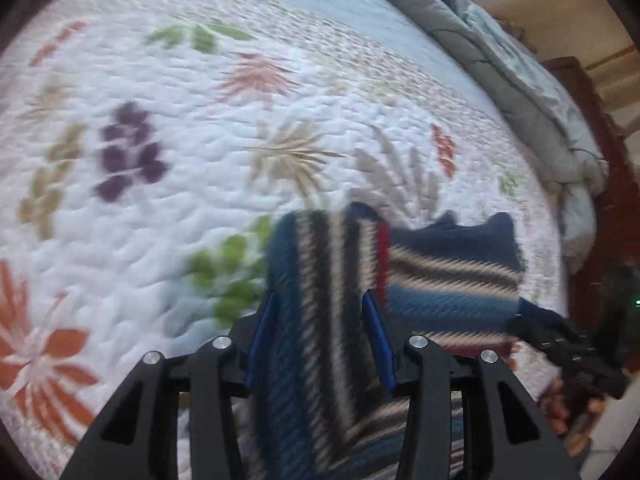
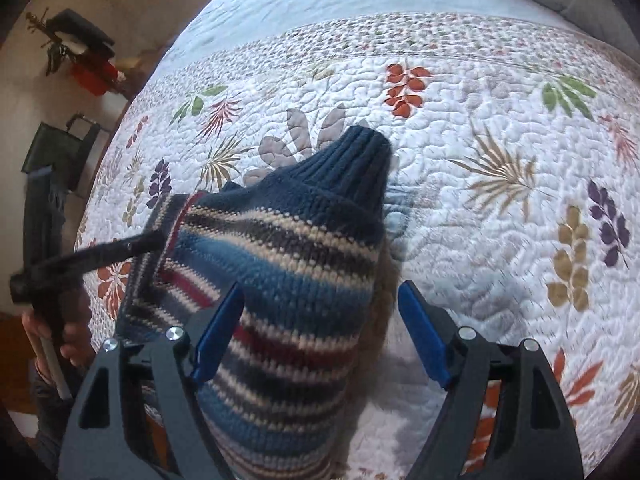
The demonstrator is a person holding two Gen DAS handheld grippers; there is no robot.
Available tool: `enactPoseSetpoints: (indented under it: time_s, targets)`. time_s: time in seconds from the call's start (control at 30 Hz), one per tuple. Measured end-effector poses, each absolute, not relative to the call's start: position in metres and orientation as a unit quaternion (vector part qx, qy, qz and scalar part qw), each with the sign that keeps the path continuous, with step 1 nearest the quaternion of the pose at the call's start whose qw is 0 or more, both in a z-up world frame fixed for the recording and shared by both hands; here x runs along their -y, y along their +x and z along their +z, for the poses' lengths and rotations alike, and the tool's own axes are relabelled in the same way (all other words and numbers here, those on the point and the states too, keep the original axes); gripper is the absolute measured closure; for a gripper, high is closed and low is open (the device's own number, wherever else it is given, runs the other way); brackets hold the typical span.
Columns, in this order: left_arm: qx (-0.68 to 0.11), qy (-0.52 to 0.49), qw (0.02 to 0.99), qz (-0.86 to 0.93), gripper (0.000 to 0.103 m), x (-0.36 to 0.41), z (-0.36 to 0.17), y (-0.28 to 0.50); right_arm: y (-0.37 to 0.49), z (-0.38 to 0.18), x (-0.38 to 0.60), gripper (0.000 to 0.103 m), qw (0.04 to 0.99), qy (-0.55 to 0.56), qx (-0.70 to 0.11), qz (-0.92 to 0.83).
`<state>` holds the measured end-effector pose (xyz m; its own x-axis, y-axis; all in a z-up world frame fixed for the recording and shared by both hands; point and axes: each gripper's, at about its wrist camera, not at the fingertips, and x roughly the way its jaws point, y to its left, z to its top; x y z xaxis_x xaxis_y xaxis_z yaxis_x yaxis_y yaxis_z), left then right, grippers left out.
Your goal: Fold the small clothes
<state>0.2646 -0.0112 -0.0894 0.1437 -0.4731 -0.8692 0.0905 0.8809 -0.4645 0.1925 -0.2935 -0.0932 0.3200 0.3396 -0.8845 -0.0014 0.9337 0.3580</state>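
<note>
A small striped knit sweater [image 2: 288, 276], blue, cream, dark and red with a navy ribbed cuff [image 2: 360, 152], lies on the floral quilt [image 2: 500, 208]. My right gripper [image 2: 320, 320] is open above it, its blue pads on either side of the sweater's right edge. In the left wrist view the sweater [image 1: 320, 280] runs up between the blue pads of my left gripper [image 1: 320, 320], whose jaws stand apart. The left gripper also shows in the right wrist view [image 2: 152, 240], touching the sweater's left edge. The right gripper shows at the right of the left wrist view [image 1: 560, 336].
The white quilt with leaf prints covers the bed [image 1: 160, 140]. A grey duvet [image 1: 520, 80] is bunched along the far edge. Beside the bed stand a dark chair [image 2: 60, 148] and a red and black item [image 2: 88, 60] on the floor.
</note>
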Motion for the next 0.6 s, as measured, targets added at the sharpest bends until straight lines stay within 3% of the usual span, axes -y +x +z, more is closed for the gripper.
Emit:
enactPoseSetpoints:
  time_s: [0.17,0.3,0.5,0.6]
  targets:
    - [-0.619,-0.154,0.75,-0.178,0.091,0.015,-0.091,0.267,0.208,-0.11,0.293,0.024,0.791,0.17,-0.577,0.113]
    - [-0.58,-0.124,0.79,-0.157,0.092,0.01,-0.077,0.26,0.21,-0.11,0.292,0.024,0.798,0.164,-0.569,0.109]
    - [-0.609,-0.108,0.777,-0.114,0.09,0.011,-0.123,0.269,0.215,-0.128,0.287,0.022,0.793,0.159,-0.579,0.102]
    - [-0.599,-0.105,0.784,-0.121,0.088,0.011,-0.111,0.262,0.209,-0.124,0.286,0.022,0.795,0.163,-0.576,0.099]
